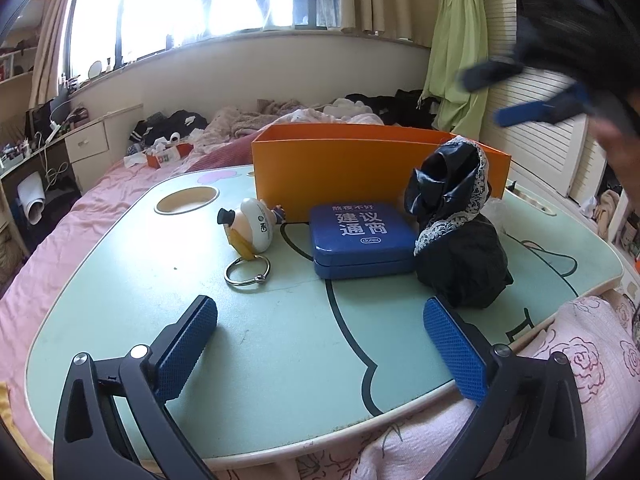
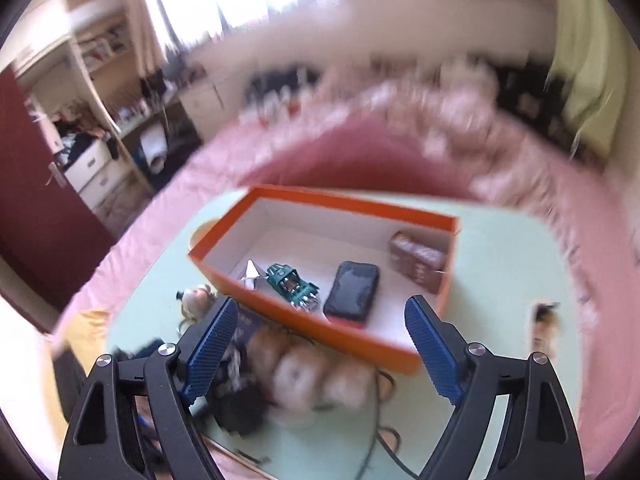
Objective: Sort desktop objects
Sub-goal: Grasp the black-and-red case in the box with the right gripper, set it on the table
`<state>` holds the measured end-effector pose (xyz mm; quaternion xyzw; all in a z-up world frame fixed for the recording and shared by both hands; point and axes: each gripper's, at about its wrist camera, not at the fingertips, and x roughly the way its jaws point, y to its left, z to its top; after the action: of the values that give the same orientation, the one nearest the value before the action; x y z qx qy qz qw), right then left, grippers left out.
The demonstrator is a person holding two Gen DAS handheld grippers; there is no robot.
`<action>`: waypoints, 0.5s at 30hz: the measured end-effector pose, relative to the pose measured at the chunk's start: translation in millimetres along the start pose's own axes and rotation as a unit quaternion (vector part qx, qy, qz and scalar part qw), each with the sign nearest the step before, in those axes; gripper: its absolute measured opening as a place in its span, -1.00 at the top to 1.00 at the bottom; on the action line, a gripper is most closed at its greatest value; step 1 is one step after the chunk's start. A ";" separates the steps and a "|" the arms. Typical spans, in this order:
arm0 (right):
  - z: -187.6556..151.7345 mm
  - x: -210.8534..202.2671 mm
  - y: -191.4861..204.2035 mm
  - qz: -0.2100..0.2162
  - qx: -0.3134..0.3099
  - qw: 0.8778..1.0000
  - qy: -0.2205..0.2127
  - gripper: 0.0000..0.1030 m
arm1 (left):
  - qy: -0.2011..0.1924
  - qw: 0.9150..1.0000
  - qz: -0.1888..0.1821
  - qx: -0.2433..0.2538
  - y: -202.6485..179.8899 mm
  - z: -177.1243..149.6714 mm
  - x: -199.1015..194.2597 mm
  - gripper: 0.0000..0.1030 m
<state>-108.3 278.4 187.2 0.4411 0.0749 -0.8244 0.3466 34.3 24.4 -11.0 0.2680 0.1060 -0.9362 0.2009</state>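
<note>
An orange box (image 1: 360, 160) stands at the back of the pale green lap table (image 1: 280, 340). In front of it lie a blue tin (image 1: 362, 240), a round toy figure (image 1: 250, 222) with a metal ring (image 1: 247, 274), and a black bag with lace cloth (image 1: 456, 232). My left gripper (image 1: 320, 344) is open and empty, low over the table's near side. My right gripper (image 2: 320, 344) is open and empty, held high above the box (image 2: 320, 320); it also shows blurred in the left wrist view (image 1: 516, 92). Inside the box lie a green toy (image 2: 292, 286), a black case (image 2: 352, 292) and a brown packet (image 2: 420, 264).
The table rests on a bed with pink bedding (image 1: 100, 200) and piled clothes (image 1: 256, 116). A round cup hole (image 1: 187, 200) is in the table's far left corner. A desk with drawers (image 1: 86, 144) stands at the left. The right wrist view is motion-blurred.
</note>
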 end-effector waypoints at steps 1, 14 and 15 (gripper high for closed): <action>13.6 14.7 -2.2 0.005 0.013 0.999 0.032 -0.68 | 0.000 1.000 0.000 0.000 -0.2 0.2 -0.2 -0.99; 46.6 120.3 -8.3 -0.129 -0.001 0.977 0.170 -0.17 | -0.005 1.000 0.004 -0.002 -2.9 -0.1 -1.8 -0.99; 44.0 123.9 -3.0 -0.146 -0.017 0.974 0.173 -0.15 | -0.005 1.000 0.004 -0.002 -2.9 0.0 -2.0 -0.99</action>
<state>-185.9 199.1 116.5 0.5553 0.2109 -0.7760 0.2120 34.7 27.7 -9.7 0.2633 0.1057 -0.9365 0.2062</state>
